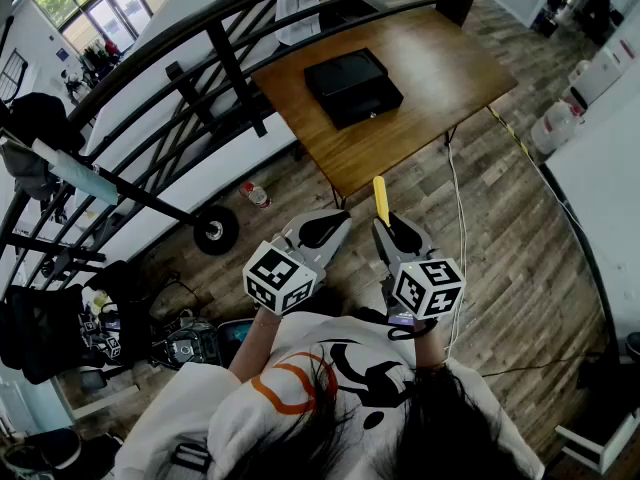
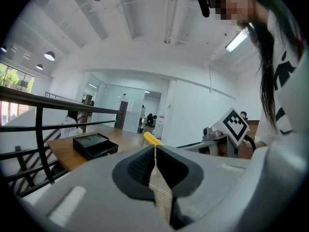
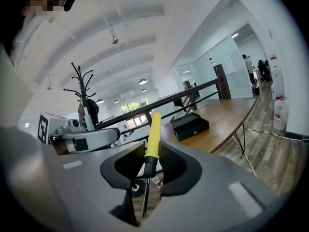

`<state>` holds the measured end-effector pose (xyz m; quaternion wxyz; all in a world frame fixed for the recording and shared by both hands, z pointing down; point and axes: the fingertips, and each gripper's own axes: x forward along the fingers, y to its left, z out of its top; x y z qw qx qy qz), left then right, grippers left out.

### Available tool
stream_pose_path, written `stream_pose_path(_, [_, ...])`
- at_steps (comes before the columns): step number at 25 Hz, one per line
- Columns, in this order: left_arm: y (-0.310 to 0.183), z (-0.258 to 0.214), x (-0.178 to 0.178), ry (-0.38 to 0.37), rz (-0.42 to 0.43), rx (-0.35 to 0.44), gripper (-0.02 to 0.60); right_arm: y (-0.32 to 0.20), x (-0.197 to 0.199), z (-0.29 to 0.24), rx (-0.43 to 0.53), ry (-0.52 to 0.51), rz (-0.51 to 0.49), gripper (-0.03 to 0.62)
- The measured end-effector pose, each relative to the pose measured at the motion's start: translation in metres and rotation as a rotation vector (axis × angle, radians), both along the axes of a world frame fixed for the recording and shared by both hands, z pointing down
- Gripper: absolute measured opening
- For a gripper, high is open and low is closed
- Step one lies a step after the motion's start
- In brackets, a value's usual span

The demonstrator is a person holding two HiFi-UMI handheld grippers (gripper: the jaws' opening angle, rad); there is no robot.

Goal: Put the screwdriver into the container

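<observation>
Clamped in right gripper (image 1: 392, 230), yellow-handled screwdriver (image 1: 381, 200) aimed handle-first at black rectangular container (image 1: 352, 86) well ahead on wooden table (image 1: 440, 68); left gripper (image 1: 322, 230) closed, empty.

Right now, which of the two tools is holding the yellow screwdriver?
The right tool: it is clamped on the yellow screwdriver, whose handle pokes out in front. The left tool is shut with nothing between its jaws.

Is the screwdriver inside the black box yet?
Out. The right gripper holds the screwdriver between its jaws, short of the black box on the table.
</observation>
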<state>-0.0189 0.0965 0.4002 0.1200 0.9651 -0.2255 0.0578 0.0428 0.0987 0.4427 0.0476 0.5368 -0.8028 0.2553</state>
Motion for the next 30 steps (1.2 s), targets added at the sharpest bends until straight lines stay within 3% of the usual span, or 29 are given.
stream_pose_path(21, [-0.031,0.007,-0.04,0.025,0.033,-0.011,0.0,-0.031,-0.032,0.0,0.016,-0.069,0.073,0.117])
stream_pose_path(30, [-0.045,0.013,-0.041,0.038,0.051,-0.029,0.0,-0.039,-0.027,0.001,0.004,-0.075,0.109,0.117])
